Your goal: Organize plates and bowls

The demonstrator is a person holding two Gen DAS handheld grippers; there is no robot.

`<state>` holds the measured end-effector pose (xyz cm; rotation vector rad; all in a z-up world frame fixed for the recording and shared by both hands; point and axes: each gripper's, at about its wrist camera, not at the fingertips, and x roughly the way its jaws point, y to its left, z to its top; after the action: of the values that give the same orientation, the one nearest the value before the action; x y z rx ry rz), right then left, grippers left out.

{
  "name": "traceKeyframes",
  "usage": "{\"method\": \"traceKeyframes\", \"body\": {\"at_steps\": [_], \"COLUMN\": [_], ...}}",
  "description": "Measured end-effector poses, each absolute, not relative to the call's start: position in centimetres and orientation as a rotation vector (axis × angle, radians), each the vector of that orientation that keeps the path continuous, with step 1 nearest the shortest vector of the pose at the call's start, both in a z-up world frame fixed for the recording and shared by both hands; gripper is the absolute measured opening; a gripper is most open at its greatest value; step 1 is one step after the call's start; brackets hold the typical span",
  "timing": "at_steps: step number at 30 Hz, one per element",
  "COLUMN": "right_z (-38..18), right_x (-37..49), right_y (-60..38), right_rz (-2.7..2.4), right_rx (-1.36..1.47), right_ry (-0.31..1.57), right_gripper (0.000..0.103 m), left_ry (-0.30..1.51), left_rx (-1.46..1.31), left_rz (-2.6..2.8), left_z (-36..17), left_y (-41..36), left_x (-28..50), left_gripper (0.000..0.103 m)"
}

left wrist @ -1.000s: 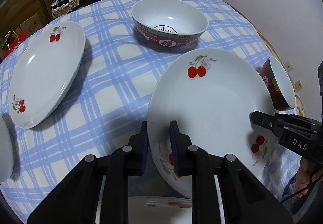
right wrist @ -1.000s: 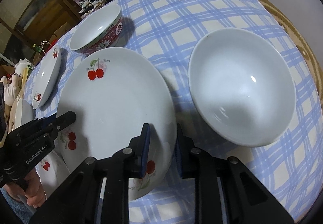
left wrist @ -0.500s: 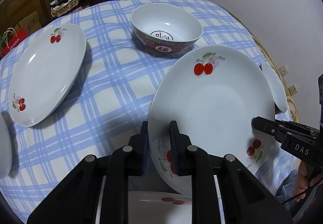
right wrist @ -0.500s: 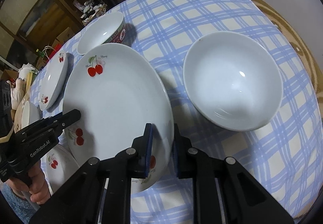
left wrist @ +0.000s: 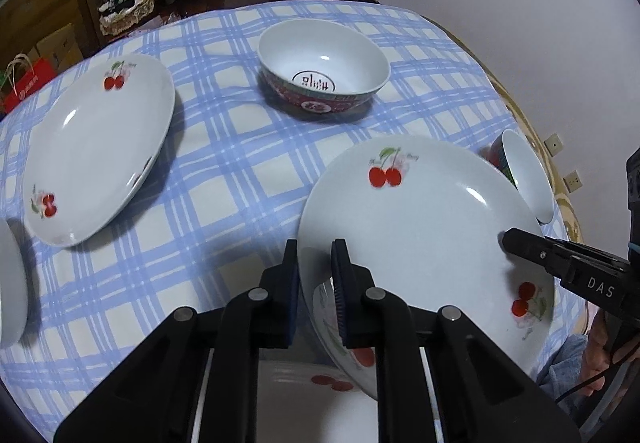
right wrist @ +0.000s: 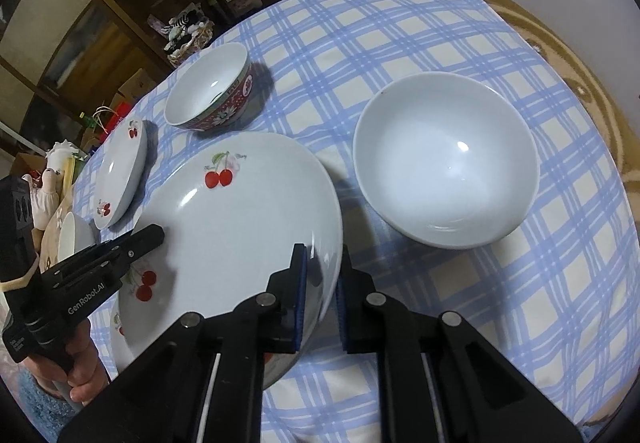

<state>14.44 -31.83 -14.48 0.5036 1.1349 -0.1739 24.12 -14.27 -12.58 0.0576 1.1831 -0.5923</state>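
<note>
Both wrist views close above table, angled down, sharing cherry plate (left wrist: 420, 227) from opposite sides

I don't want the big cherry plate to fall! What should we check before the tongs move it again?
1. Left tongs pinch the big cherry plate rim: ok.
2. Right tongs pinch the opposite rim: ok.
3. Plate lifted off the tablecloth: ok, it is tilted above another cherry plate.
4. White bowl apart from the held plate: ok.
5. Red patterned bowl apart from it: ok.
6. Grip tight enough not to slip: cannot tell.
</note>
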Motion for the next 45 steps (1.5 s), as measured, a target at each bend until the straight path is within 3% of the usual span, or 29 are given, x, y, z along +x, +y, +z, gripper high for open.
{"method": "traceKeyframes", "body": {"at_steps": [30,45], "right_z": [-9.8,-8.5], "right_x": [10.4,8.2], "right_y": [-23.8,-19.3], "right_rz": [0.068,0.114], "right_rx": [0.491,0.421], "right_ry": [1.056,1.028], "right_gripper": [0.012,0.012], "left_ry": [1.147,1.125], "left_rx": [0.076,0.045], "left_rz": [-0.482,-0.391], "left_z": [-5.5,-4.9], "left_y": [-4.0,0.0], "left_x": [17.0,13.0], "left_gripper": [0.014,0.015]}}
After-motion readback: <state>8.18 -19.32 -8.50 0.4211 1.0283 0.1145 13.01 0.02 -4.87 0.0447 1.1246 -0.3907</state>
